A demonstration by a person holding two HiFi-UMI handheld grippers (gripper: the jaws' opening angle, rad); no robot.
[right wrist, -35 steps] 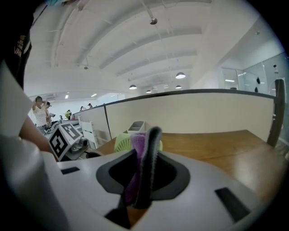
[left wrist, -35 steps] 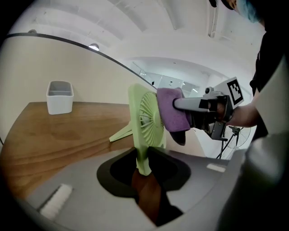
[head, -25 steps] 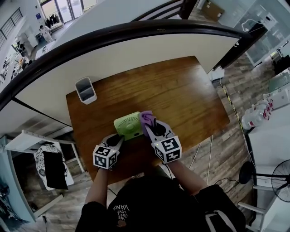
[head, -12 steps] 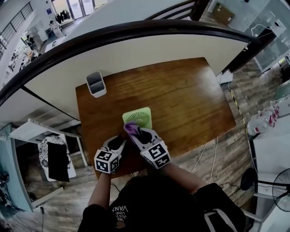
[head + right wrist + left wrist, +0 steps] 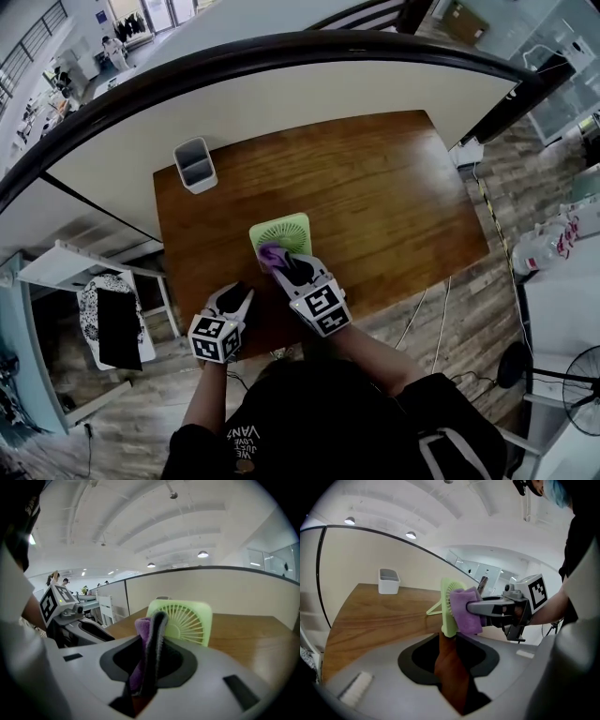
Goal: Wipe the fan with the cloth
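Observation:
A small light-green fan [image 5: 286, 231] stands upright on the wooden table [image 5: 375, 197]. My right gripper [image 5: 281, 266] is shut on a purple cloth [image 5: 270, 252], which lies against the fan's near face. In the right gripper view the cloth [image 5: 143, 630] sits pinched between the dark fingers, with the fan's grille [image 5: 185, 618] just beyond. My left gripper [image 5: 238, 298] hangs back to the left, near the table's front edge and apart from the fan. Its jaws have just been opening and hold nothing. In the left gripper view the fan [image 5: 448, 609] is edge-on with the cloth [image 5: 467, 612] pressed on it.
A white rectangular container [image 5: 195, 164] stands at the table's far left corner. A curved white partition with a dark rail runs behind the table. A chair draped with dark clothing [image 5: 117, 323] is on the floor to the left.
My left gripper has pulled back from the fan's base toward the table's front edge. The right gripper has carried the cloth from the fan's right side round to its near face.

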